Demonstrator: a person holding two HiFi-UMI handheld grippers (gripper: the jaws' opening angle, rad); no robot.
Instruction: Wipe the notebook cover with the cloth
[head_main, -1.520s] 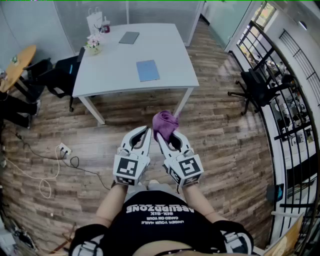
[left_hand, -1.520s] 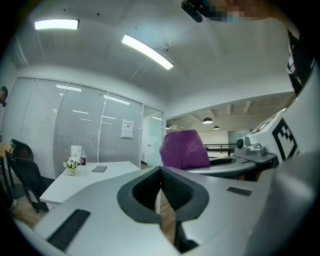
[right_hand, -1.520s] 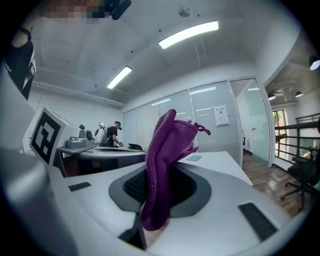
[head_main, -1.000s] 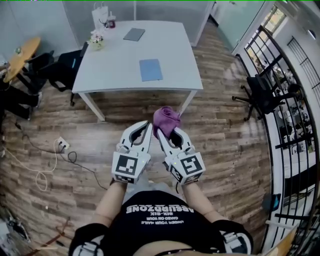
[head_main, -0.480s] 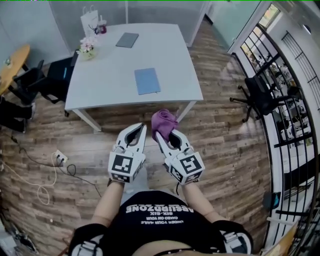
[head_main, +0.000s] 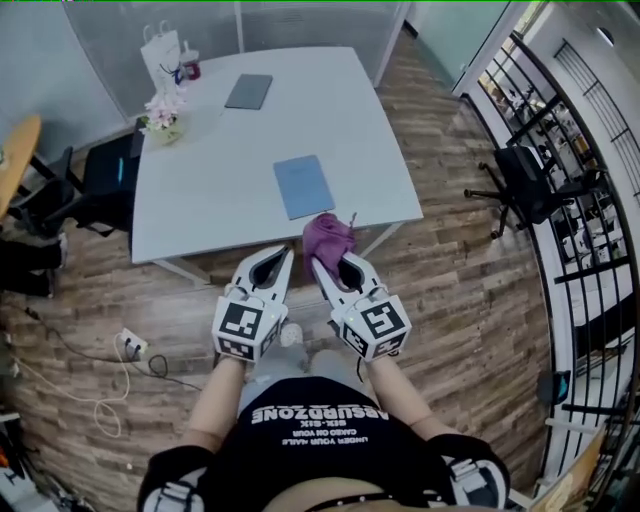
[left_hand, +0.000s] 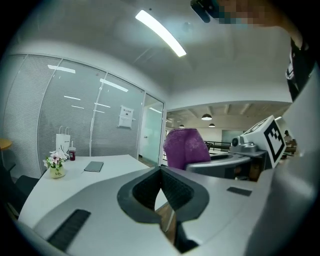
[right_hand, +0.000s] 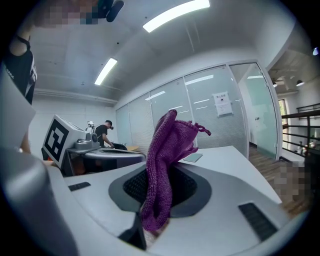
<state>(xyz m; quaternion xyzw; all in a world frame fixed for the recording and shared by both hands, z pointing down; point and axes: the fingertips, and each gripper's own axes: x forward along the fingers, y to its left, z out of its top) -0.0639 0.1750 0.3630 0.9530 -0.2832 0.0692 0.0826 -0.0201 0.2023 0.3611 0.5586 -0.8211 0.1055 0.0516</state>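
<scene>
The right gripper (head_main: 334, 262) is closed tight on the purple cloth (head_main: 328, 238). Most of the cloth sticks up past the gripper tips in a loose bunch, so there is plenty of soft stuff free to rub with. The left gripper (head_main: 285, 254) is just beside it, with its 2 jaws pressed together and nothing between them. I think it is kept free to hold the book down. Both are held in the air close in front of the person, not yet over the bench (head_main: 200, 170). The blue notebook (head_main: 303, 186) lies flat and shut near the front edge of the bench, just past the cloth, so it looks easy to reach. I think no wiping has begun. Farther back sit a grey notebook (head_main: 248, 91), a small pot of flowers (head_main: 161, 118), a white paper bag (head_main: 160, 45) and a cup (head_main: 189, 66). All are well apart from the blue one, so they should not get in the way
</scene>
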